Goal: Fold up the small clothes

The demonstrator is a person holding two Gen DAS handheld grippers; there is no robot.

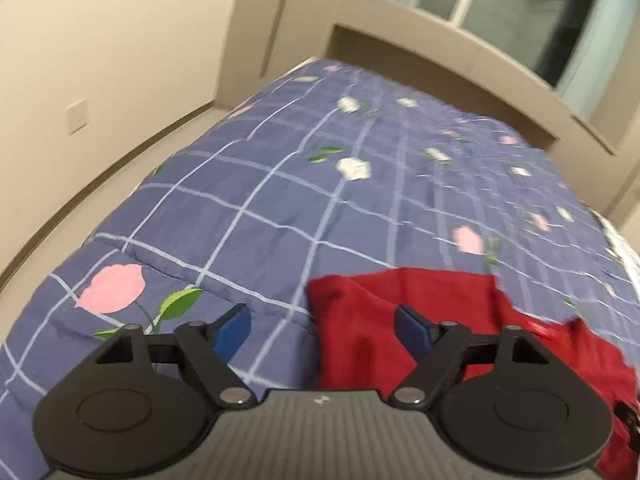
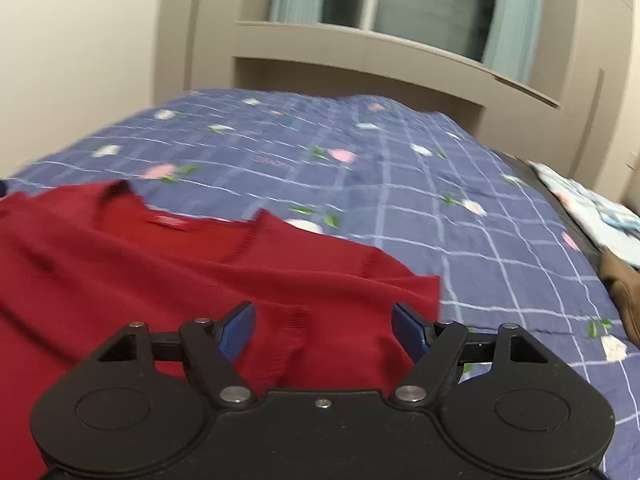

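Note:
A dark red knit top lies spread on the blue checked bedspread, its neckline and label toward the far side. In the left wrist view the same red top shows its left edge, partly folded. My left gripper hovers over that edge with its blue pads wide apart and nothing pressed between them. My right gripper hangs over the top's right part, jaws also wide, the cloth lying below and between the pads without being pinched.
The bedspread with pink flowers covers the whole bed. At the right edge lie a light blue patterned cloth and a brown item. A beige wall and a window with curtains stand behind the bed.

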